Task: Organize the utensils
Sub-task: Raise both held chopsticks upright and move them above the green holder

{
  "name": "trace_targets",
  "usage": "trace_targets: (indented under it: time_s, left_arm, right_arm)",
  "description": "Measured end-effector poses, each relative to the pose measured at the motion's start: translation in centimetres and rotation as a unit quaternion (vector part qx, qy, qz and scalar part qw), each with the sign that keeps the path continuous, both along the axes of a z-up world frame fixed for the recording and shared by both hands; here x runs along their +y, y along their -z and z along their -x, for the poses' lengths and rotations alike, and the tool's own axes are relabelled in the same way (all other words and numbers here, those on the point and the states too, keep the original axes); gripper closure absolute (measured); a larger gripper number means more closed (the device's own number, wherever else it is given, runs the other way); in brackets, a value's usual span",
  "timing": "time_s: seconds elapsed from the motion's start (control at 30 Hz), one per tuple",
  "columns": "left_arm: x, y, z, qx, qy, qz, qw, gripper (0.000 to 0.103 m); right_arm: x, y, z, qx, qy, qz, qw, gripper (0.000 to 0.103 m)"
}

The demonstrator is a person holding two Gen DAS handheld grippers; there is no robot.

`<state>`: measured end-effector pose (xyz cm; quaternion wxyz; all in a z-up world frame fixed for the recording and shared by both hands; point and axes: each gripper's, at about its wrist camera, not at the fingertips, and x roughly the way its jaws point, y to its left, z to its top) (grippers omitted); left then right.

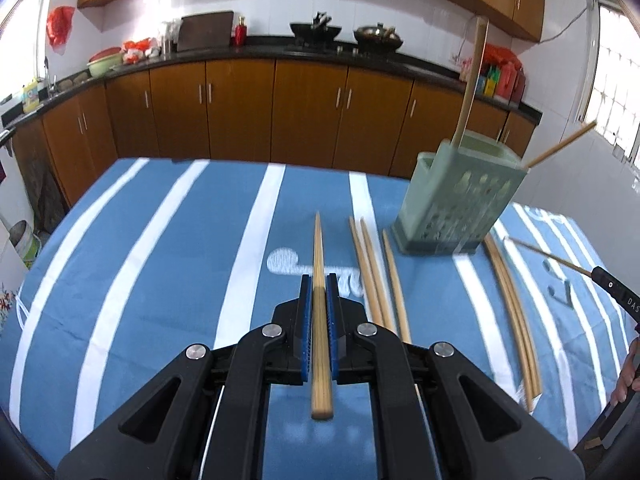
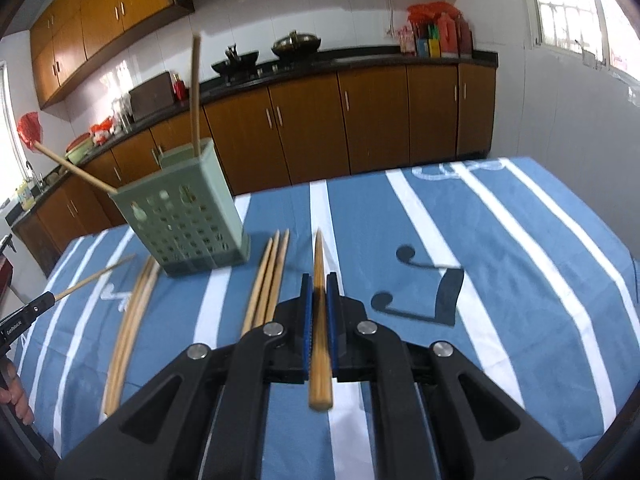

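Note:
In the left wrist view my left gripper [image 1: 319, 280] is shut on a wooden chopstick [image 1: 318, 248] that lies along its blue pads, tip forward, above the blue striped tablecloth [image 1: 180, 264]. My right gripper [image 2: 319, 280] is shut the same way on another chopstick [image 2: 319, 256]. Each gripper also shows at the edge of the other view, the right gripper [image 1: 612, 286] and the left gripper [image 2: 28, 316]. A green perforated holder [image 1: 460, 196] [image 2: 188, 216] stands between them with two chopsticks in it. Loose chopsticks [image 1: 372, 272] [image 2: 268, 280] lie flat beside it.
A further pair of chopsticks [image 1: 512, 300] [image 2: 132, 320] lies on the holder's other side. A hand [image 2: 16, 400] shows at the frame edge. Behind the table runs a kitchen counter [image 1: 280, 52] with woks, bottles and brown cabinets [image 1: 240, 112].

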<state>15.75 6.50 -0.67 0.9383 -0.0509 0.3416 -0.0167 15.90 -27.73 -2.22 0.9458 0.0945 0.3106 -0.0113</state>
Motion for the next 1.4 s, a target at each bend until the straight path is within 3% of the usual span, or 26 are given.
trace_targets:
  time_s: [0.3,0.67,0.93,1.13,1.4]
  left_arm:
    - [0.1,-3.8,0.1,-0.051,-0.004,0.006,0.9987,0.096]
    - [-0.2,-5.2,-0.1,-0.068,0.0,0.001,0.9977,0.096]
    - [-0.7,-8.2,0.6,-0.095,0.029,0.013,0.995,0.096]
    - [-1.8,-11.2,1.1,-0.128,0.057,0.038,0.9894,0.096]
    - [-4.9,-15.8,0.2,-0.212,0.064,0.064,0.973,0.096]
  right_arm:
    - [0.0,-3.6,0.7,-0.054,-0.001,-0.001,0.999,0.095]
    - [0.3,-5.1,0.7,-0.072,-0.006,0.003,0.997,0.095]
    - [0.3,-9.7,1.7,-0.109,-0.043,-0.016,0.993,0.095]
    - [0.8,-14.0,2.6,-0.151,-0.082,-0.055,0.984,0.095]
    - [3.0,-17.9,2.0,-0.207,-0.098,-0.06,0.972,0.095]
